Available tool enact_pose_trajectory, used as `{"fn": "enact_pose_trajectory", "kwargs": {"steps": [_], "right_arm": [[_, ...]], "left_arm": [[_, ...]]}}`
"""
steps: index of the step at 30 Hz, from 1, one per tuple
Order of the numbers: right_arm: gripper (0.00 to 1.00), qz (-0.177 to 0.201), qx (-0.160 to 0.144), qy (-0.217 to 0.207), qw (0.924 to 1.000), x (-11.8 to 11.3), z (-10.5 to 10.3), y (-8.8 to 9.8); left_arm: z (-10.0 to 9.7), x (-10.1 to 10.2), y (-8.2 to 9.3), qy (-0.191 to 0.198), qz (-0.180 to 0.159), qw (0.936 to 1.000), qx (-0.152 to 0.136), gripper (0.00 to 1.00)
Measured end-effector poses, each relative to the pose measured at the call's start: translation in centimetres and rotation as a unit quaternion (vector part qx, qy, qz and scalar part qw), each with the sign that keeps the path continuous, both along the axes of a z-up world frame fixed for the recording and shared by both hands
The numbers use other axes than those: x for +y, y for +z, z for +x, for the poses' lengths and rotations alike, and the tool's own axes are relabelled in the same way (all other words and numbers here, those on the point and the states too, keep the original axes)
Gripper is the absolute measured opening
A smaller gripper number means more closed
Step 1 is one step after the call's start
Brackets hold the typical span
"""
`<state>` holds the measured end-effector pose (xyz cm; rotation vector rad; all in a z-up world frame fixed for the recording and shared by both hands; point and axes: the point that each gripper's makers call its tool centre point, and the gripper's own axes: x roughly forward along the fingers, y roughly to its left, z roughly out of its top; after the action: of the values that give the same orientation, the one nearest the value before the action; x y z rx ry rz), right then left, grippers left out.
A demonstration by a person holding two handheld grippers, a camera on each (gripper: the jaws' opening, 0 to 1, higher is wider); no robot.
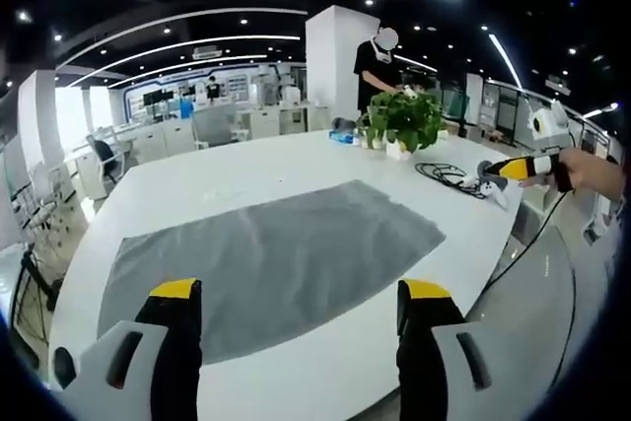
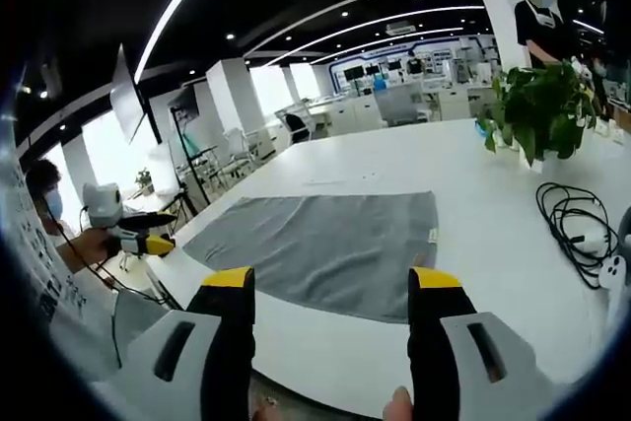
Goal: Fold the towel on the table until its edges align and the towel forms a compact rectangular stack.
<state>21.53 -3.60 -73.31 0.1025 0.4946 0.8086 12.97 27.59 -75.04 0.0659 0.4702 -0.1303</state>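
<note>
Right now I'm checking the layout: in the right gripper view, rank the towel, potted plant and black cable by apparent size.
1. Towel
2. Potted plant
3. Black cable
The last two look close; the plant stands farther away.

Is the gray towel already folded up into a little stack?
No, the gray towel lies spread out flat in a single layer on the white table, with no part turned over.

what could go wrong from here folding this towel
1. The grey towel lies flat and unfolded near the white table's front edge; a careless pull could probably drag it off.
2. A coiled black cable and a potted plant sit past the towel's far end; a wide sweep might snag them.
3. Both tongs, left and right, hang open, gripping nothing; uneven corner grabs would likely misalign the edges.
</note>
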Motion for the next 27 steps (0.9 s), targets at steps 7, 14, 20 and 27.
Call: {"fn": "enact_pose_trajectory", "kwargs": {"steps": [7,14,20,27], "right_arm": [[0.62,0.0,0.001,-0.001,1.0,-0.1,0.0,-0.1],[0.62,-0.001,0.003,-0.002,1.0,-0.2,-0.1,-0.2],[0.62,0.001,0.004,-0.004,1.0,-0.4,0.2,-0.1],[0.61,-0.005,-0.001,-0.004,1.0,-0.7,0.6,0.4]], "left_arm": [[0.0,-0.3,-0.2,-0.004,-0.002,1.0,0.003,0.84],[0.2,-0.8,-0.3,-0.009,-0.005,0.9999,0.004,0.84],[0.6,-1.6,-0.3,-0.019,-0.007,0.9998,0.003,0.84],[1.4,-3.0,-0.6,-0.039,-0.012,0.9991,0.004,0.83]]}}
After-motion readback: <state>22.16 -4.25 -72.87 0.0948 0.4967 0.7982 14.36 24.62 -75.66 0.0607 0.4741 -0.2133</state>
